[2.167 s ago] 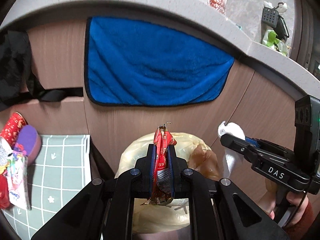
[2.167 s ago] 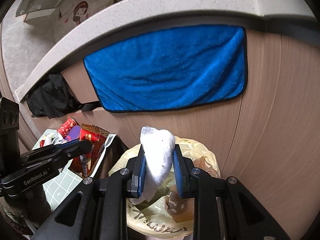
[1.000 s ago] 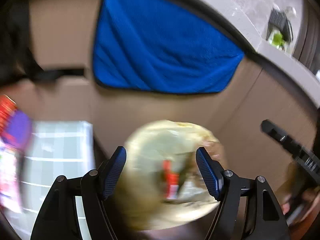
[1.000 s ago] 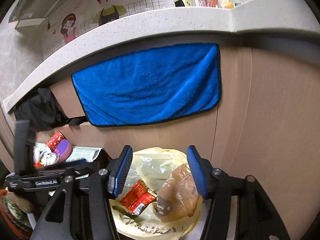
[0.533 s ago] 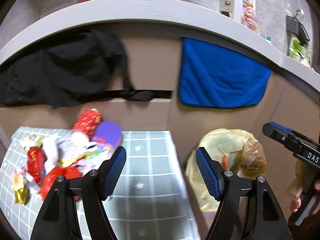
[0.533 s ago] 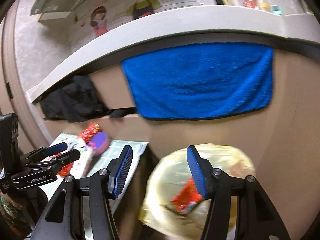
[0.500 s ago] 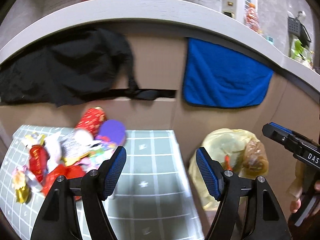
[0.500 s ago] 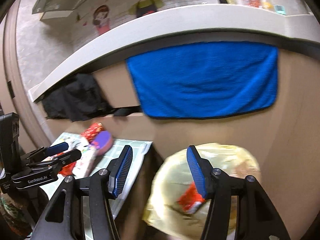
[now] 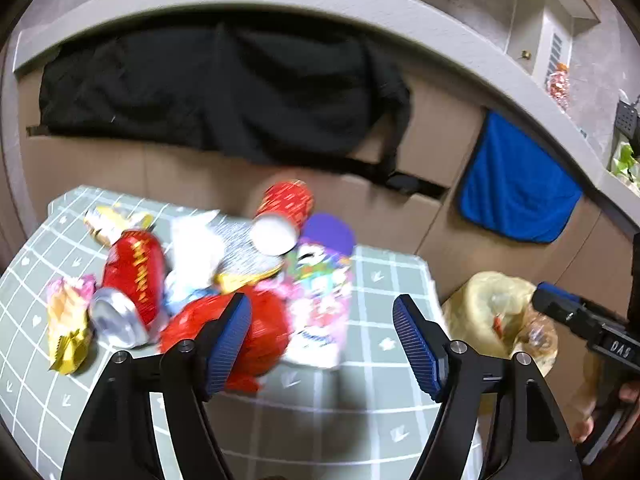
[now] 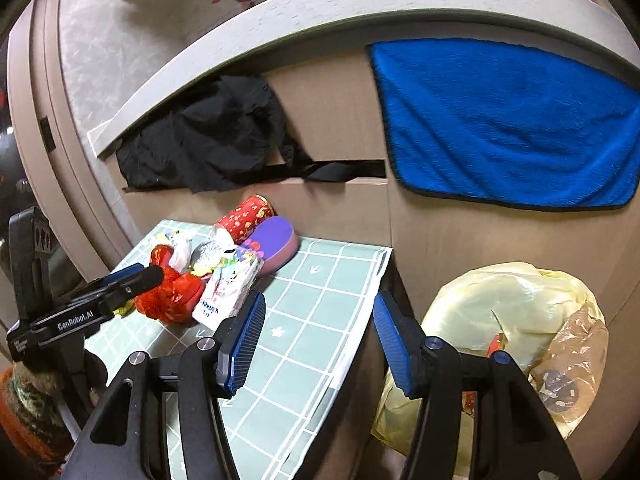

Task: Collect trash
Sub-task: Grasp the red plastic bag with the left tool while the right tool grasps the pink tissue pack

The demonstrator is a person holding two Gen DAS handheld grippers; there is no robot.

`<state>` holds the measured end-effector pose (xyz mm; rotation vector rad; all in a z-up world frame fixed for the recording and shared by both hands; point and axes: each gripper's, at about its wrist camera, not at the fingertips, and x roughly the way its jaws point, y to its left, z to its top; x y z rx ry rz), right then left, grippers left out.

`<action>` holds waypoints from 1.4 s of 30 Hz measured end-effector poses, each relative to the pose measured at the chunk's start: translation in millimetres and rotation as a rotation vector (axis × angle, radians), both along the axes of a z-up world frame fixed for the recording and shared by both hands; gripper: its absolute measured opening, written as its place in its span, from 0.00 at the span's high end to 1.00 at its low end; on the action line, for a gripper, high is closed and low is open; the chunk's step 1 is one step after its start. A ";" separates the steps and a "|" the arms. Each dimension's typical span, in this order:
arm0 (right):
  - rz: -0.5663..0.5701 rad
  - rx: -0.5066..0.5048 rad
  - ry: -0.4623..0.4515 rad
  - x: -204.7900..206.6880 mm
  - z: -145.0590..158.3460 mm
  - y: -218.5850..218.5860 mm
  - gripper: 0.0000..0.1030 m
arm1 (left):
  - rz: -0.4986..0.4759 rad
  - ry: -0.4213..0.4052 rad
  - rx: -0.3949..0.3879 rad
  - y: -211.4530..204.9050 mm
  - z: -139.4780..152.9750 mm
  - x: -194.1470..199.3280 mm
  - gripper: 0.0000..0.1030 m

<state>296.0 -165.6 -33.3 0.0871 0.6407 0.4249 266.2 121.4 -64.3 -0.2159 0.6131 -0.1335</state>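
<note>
The bench [image 9: 372,364], covered in a pale green checked cloth, stands against a wood-panelled wall where a black cloth [image 9: 224,88] and a blue towel [image 10: 508,124] hang. Off the bench's right edge, lower down, sits the yellow bag [image 10: 500,312] with a red wrapper [image 10: 496,340] showing inside.

The trash is heaped toward the bench's back left: a red bag [image 9: 260,320], a red can [image 9: 132,280] on its side, a flowery pack [image 9: 324,296], a red paper cup [image 9: 282,216] tipped over, a purple sponge [image 10: 276,240], and a yellow wrapper [image 9: 66,320] nearest the left edge.

The left claw [image 9: 322,340] is spread wide and empty, hanging over the bench with the red bag and pack just beyond its tips. The right claw [image 10: 316,340] is half spread, empty too, above the bench's right edge, between heap and bag.
</note>
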 end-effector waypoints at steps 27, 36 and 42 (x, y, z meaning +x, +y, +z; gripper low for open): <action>0.153 0.017 0.141 26.7 -33.9 100.6 0.48 | 0.137 0.060 -0.083 89.9 -5.1 -45.9 0.62; 0.093 -0.038 0.187 66.5 -65.1 171.3 0.48 | 0.214 0.081 -0.142 128.1 -17.1 -83.7 0.62; -0.005 -0.128 0.175 85.2 -77.9 190.5 0.47 | 0.225 0.082 -0.150 131.2 -23.9 -84.3 0.61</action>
